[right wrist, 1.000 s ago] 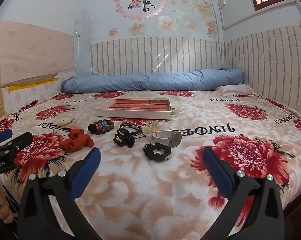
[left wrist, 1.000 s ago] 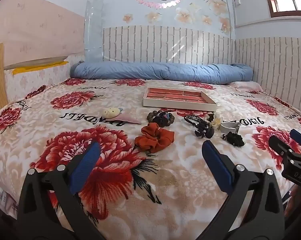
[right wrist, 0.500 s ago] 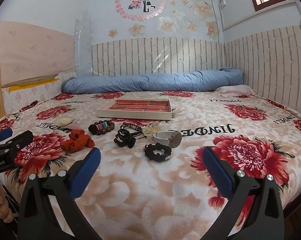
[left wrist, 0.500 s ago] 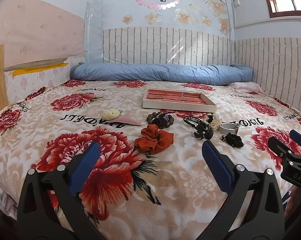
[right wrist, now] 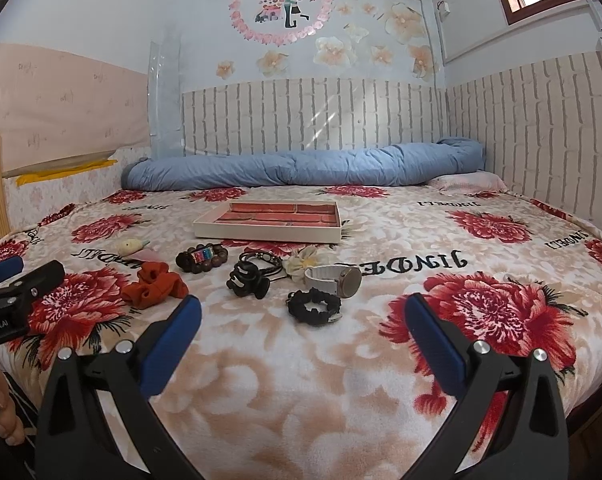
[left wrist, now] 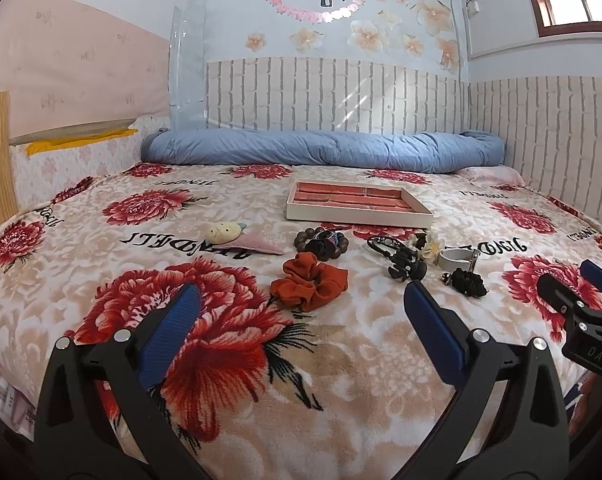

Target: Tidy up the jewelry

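Left claw: left gripper (left wrist: 299, 300), black frame with blue pads, jaws spread wide, holding nothing, above the near blanket.
Right claw: right gripper (right wrist: 301, 312), same build, jaws wide and empty.
Straight ahead of left claw: rust-orange fabric scrunchie (left wrist: 309, 280), nearest item.
Ahead of right claw, slightly left: black ruffled hair tie (right wrist: 314, 305); just beyond it, white-strapped wristwatch (right wrist: 335, 278).
Further out: black plastic claw clip (right wrist: 247, 280), overlapping a black cord bracelet (right wrist: 261, 259); dark wooden bead bracelet (right wrist: 201, 258); cream fabric flower (right wrist: 305, 261); cream plush hair clip on pink backing (left wrist: 237, 236).
Farthest: white rectangular tray with red compartments (right wrist: 271, 222), apparently nothing in it, well beyond all pieces.
Surface: plush red-rose blanket (right wrist: 481, 312).
Risk, grip: soft pile probably lets pads pinch blanket along with a thin piece.
Risk, tangle: lifting the clip may drag the cord bracelet.
Risk, reach: the far carry invites drops short of the tray.
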`<state>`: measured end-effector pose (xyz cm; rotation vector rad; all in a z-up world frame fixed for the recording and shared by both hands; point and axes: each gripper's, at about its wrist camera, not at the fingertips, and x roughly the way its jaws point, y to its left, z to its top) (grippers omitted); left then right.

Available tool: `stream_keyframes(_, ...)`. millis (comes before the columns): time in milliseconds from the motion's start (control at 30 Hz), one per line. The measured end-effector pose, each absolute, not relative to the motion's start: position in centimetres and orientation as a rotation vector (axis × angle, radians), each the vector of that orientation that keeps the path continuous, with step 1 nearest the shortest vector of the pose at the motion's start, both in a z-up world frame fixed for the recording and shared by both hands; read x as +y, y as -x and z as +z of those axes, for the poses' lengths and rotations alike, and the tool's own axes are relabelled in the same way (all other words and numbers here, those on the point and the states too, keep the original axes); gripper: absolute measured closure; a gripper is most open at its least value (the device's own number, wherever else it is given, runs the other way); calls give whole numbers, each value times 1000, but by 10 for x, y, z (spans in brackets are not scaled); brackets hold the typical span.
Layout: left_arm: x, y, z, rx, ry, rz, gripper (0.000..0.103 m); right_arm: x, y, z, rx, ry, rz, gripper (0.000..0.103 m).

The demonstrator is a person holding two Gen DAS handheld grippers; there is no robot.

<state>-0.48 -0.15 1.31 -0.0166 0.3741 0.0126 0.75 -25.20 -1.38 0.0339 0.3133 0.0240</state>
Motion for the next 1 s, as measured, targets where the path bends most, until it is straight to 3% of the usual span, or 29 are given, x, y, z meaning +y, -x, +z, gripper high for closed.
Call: stream_keyframes(1000,-4,10,14,363,9,12,5,-257,-5,-15,310,-39,15,4)
